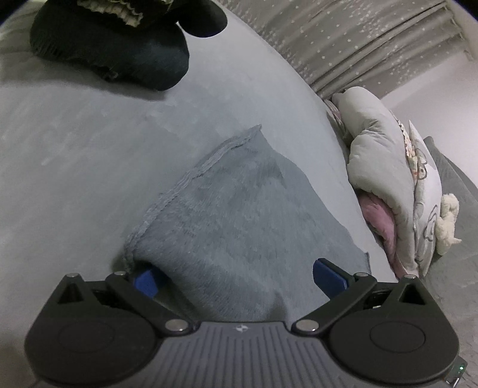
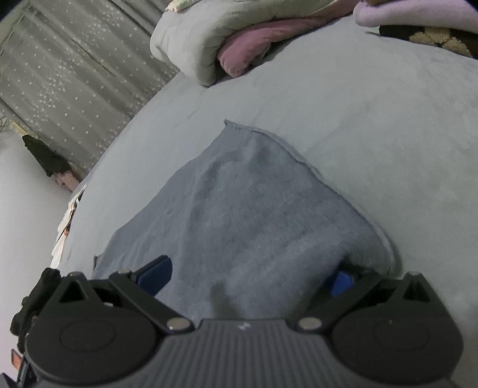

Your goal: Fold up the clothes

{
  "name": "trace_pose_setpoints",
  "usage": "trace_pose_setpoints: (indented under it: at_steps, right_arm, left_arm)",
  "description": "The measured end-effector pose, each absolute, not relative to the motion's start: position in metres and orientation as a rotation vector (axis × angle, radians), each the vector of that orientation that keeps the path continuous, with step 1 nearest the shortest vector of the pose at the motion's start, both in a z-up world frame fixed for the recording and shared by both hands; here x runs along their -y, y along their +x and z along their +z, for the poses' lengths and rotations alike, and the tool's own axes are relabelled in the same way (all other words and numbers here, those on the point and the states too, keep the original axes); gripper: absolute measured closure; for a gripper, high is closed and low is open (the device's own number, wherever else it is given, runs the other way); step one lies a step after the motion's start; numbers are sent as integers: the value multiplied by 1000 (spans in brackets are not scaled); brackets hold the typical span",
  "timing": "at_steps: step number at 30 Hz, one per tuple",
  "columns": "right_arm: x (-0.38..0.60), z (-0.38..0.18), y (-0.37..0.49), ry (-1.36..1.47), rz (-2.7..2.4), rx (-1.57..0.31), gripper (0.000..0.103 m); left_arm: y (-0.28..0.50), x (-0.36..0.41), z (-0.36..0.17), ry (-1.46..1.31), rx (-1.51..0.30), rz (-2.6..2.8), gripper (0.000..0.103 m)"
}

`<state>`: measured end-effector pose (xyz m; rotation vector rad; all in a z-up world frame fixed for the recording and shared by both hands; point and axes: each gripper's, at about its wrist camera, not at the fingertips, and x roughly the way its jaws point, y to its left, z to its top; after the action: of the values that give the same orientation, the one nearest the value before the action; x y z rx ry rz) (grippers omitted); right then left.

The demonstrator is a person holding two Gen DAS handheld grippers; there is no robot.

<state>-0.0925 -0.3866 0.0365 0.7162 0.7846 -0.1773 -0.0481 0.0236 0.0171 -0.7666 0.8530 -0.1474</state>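
On the bed [image 1: 74, 149], beside the rolled grey quilt [image 1: 379, 155], lies the blue-grey fleece garment [image 1: 233, 215], its near edge draped over both grippers. Only the left wrist view shows a dark heap of clothes [image 1: 119, 44] beyond the garment, while only the right wrist view shows a lilac cloth [image 2: 418, 15] past the quilt and a dark item [image 2: 44, 155] under the starred curtain [image 2: 74, 74]; no readable writing shows. Left gripper [image 1: 239, 280] and right gripper [image 2: 248, 274] both stand spread wide, released, the fleece lying between their blue fingers [image 1: 328, 277] and covering one pad of each.
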Motion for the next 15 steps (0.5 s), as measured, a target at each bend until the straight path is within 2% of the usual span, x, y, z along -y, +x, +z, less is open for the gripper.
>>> trace_pose_setpoints:
  at_steps: [5, 15]
  right_arm:
    - [375, 35, -81, 676, -202, -764, 1]
    - [381, 32, -85, 767, -199, -720, 12]
  left_arm:
    - [-43, -18, 18, -744, -834, -144, 2]
    - [-41, -27, 15, -816, -830, -145, 2]
